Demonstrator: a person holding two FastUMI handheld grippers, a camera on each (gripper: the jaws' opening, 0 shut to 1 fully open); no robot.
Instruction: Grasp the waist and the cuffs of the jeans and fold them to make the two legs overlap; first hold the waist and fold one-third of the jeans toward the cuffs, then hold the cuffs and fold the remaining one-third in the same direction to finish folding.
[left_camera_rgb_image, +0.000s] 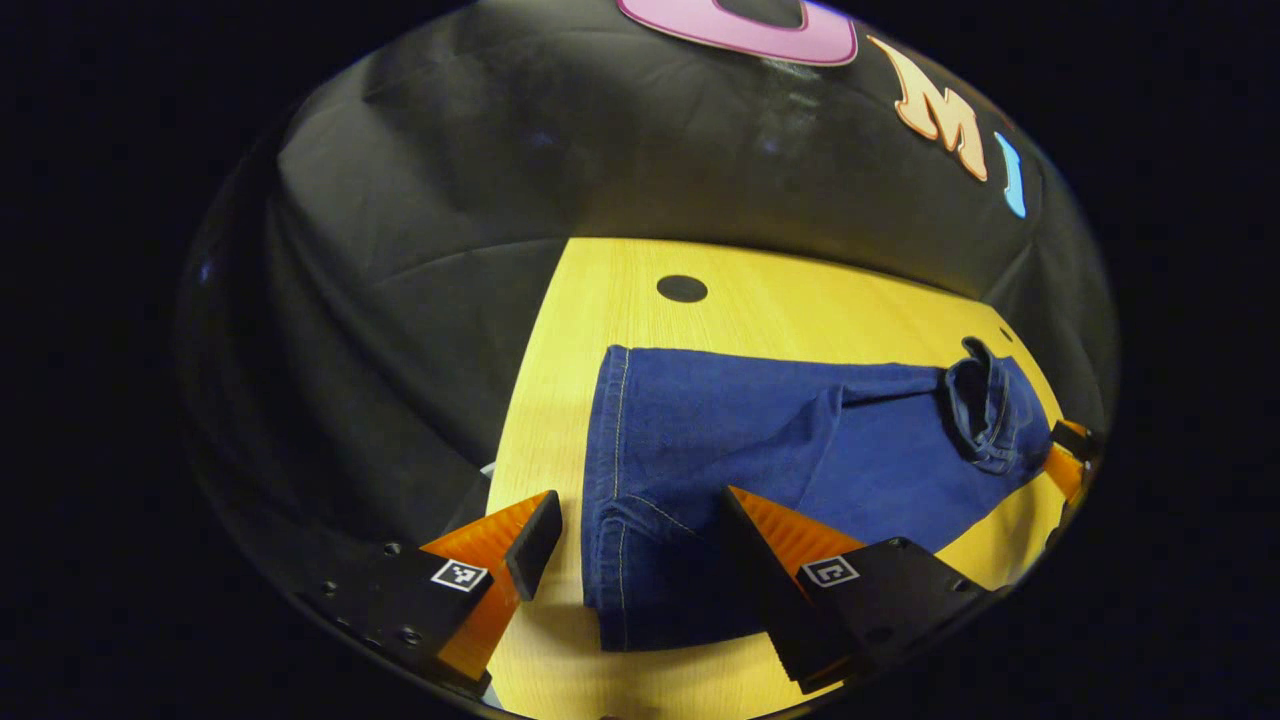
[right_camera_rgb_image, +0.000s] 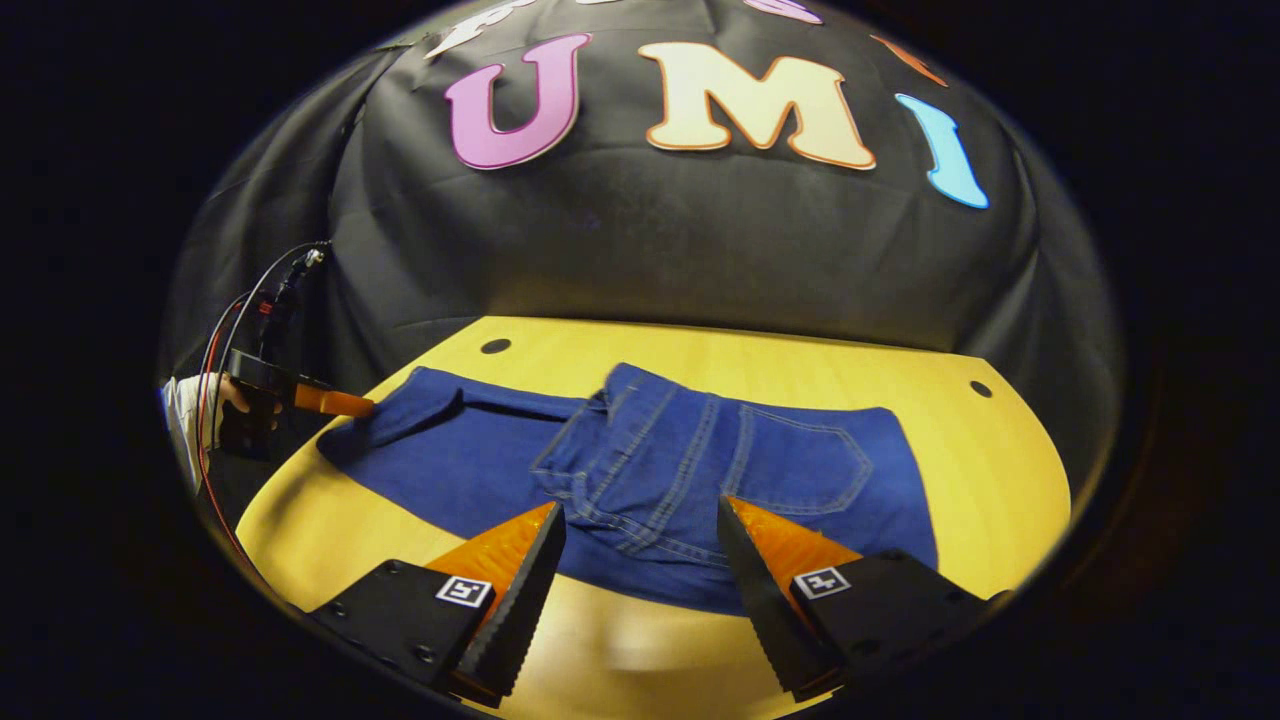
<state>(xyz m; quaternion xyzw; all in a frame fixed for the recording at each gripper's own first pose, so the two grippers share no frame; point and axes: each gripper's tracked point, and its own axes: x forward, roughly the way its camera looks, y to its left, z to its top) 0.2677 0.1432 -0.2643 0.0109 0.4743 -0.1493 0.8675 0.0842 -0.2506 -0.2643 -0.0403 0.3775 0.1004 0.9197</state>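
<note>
Jeans (right_camera_rgb_image: 640, 470) lying on table (right_camera_rgb_image: 1000, 470); left gripper (left_camera_rgb_image: 640, 560) gaping over cuffs (left_camera_rgb_image: 620, 500), right gripper (right_camera_rgb_image: 640, 560) gaping over waist (right_camera_rgb_image: 640, 520). Risk: single-layer pinch, legs misaligning.

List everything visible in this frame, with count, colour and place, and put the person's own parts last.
jeans: one pair, dark blue, lying flat across the table, waist toward the right gripper, cuffs toward the left gripper.
table: one, light yellow wood, under the jeans.
round holes: small, dark, in the tabletop near its far edge.
booth wall: black cloth behind the table.
wires: red and black, by the far gripper in the right gripper view.
left gripper: open, over the cuffs.
right gripper: open, over the waist.
hand: one, holding the far gripper.
</note>
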